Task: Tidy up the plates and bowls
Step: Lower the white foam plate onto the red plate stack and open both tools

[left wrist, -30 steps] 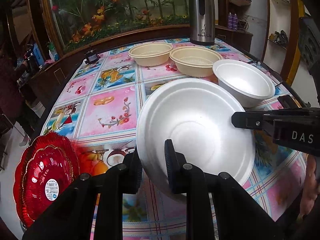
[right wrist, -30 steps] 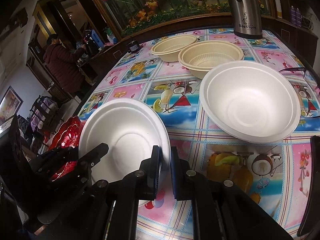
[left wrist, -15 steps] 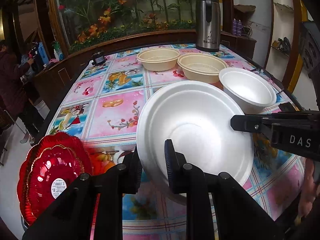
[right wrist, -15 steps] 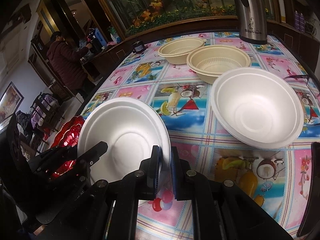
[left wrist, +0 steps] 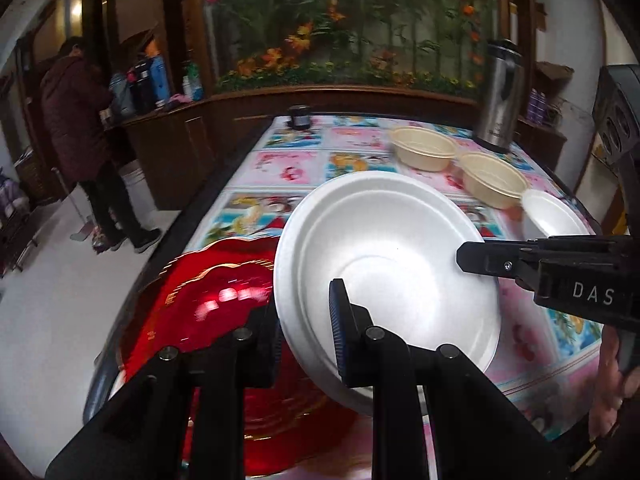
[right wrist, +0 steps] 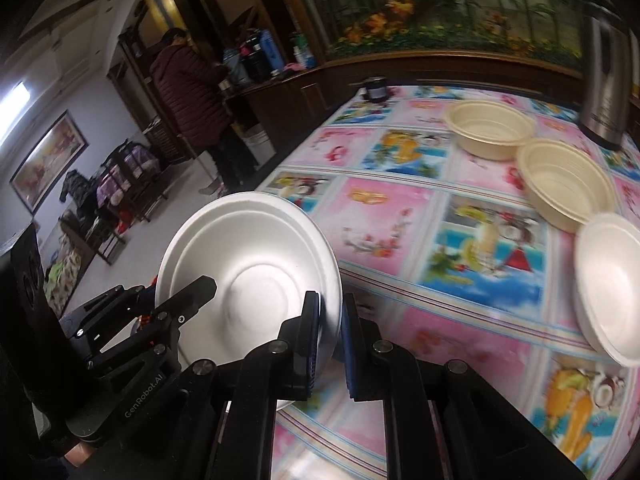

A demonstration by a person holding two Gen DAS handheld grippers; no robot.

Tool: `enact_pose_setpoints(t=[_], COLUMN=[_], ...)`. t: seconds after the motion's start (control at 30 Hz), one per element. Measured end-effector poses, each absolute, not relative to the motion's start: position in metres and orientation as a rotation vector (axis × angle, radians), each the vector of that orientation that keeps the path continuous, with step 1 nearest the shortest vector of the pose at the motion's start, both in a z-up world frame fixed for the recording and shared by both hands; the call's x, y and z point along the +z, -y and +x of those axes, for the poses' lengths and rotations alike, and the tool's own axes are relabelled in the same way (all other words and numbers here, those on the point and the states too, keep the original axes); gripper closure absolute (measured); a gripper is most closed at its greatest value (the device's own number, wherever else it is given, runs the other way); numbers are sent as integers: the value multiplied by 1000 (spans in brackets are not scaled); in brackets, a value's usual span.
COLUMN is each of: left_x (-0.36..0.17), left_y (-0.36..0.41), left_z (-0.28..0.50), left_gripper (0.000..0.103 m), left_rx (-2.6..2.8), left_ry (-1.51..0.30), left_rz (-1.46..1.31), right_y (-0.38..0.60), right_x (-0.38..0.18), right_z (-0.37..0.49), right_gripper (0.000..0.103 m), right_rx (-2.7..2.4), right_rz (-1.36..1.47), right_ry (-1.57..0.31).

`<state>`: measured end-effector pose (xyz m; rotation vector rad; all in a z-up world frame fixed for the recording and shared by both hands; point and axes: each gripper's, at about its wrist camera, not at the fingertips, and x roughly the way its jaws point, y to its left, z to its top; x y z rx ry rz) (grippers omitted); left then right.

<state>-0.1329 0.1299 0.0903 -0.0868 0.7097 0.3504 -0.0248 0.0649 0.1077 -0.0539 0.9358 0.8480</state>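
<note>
A white foam plate is held tilted above the table by both grippers. My left gripper is shut on its near left rim. My right gripper is shut on its right rim; it also shows in the left wrist view. The plate hangs over the table's left edge, partly above a stack of red scalloped plates. A white foam bowl and two cream bowls stand at the far right of the table.
The table has a pink and blue fruit-print cloth. A steel thermos jug stands at the far right corner, a small dark jar at the far edge. A person in a dark coat stands on the floor to the left.
Both grippers have carried the white plate to the left, over the red plates and the table's left edge. The bowls now lie farther to the right in both views.
</note>
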Motion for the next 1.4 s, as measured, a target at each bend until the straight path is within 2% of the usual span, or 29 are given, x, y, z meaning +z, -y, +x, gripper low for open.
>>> enact_pose_setpoints(t=[0.27,0.6,0.8,0.87,1.07,1.13,1.2,1.4], left_x=[61,37,41,44,63,68,73,83], left_y=[-201,-217,-220,-222,-212,-207,-203,-203], left_z=[-158,-152,-159,-162,-162,-162,-161,-161], left_gripper=[85,85,84,84,84,76,58,55], left_rx=[490,509,540,546,557,568,587,623], left_ry=[-765,-804,-784,-779,-738,-722,-713,-693], left_rz=[-217,-257,-253,-258,-227,-205,-180,-174], right_y=[-159,-184,-182,-179,-147,-135,-122,-86], right_x=[83,57,55,58,75,78,80,82], right_z=[-42,-38,-34,-34,-27,-23,-18,-8], right_gripper=[93,92,88,76,76,76,76,76], right_rx=[946,929,936,939,953,952,947,936], right_rz=[-169,-220,-198,-199,-102,-80,-44,30], right_ry=[-992,-1045,-1038,-1033,-1008,-1010,-1012,-1017])
